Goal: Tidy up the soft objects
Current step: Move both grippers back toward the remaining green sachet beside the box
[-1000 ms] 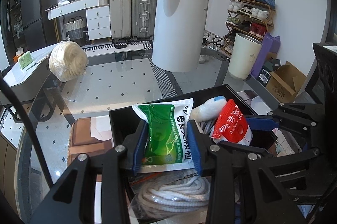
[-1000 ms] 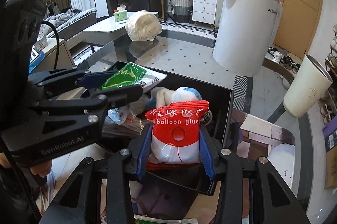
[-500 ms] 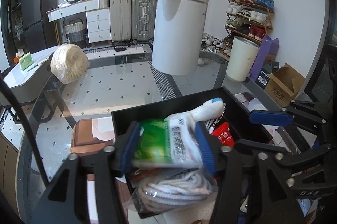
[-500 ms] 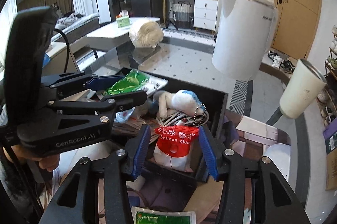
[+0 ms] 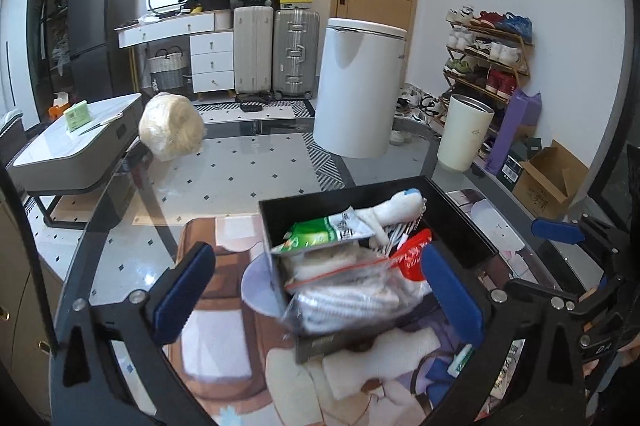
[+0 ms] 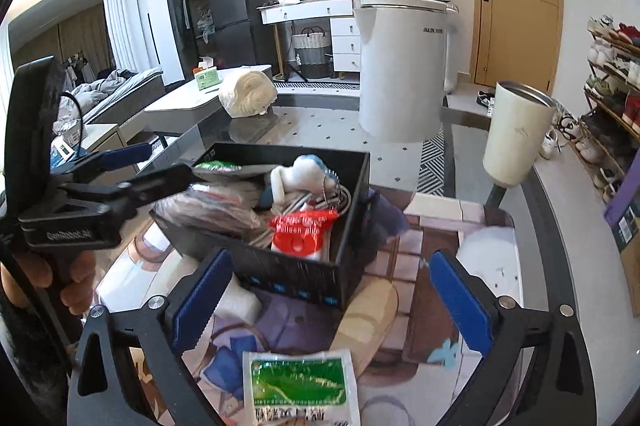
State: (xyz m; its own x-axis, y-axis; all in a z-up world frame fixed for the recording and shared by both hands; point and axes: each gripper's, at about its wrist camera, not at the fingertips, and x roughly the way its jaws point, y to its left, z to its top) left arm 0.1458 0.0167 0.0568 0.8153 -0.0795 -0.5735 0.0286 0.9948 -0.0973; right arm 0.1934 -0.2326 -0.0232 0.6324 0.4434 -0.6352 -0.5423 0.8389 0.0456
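- Glass-topped round table point(image 5: 248, 166) carries everything; a patterned cartoon mat point(image 6: 436, 238) lies on its near part, under the box.
- Tall white cylindrical appliance point(image 5: 360, 90) stands beyond the table's far edge, and a cream cylindrical bin point(image 6: 516, 134) stands to its right.
- Round bundle of pale fibre in clear plastic point(image 5: 171, 126) sits on the far left of the table, well apart from the box.
- Black rectangular storage box point(image 6: 280, 278) rests on the mat and is crowded with soft goods.
- Clear zip bag of white rope point(image 5: 344, 298) bulges over the box's near corner in the left wrist view.
- Green-and-white plastic packet point(image 5: 320, 232) lies across the top of the pile inside the box.
- Second green-and-white packet point(image 6: 300, 386) lies flat on the mat in front of the box, outside it, between the right gripper's fingers.
- White plush toy with a blue tip point(image 6: 298, 170) leans toward the box's far side, above a coil of cords.
- Red "balloon glue" pouch point(image 6: 302, 232) sits upright in the box against its near wall.
- Left gripper point(image 5: 320, 294) hovers over the box, blue pads spread wide and holding nothing.
- Right gripper point(image 6: 332, 302) hangs just in front of the box, pads likewise wide apart and empty.
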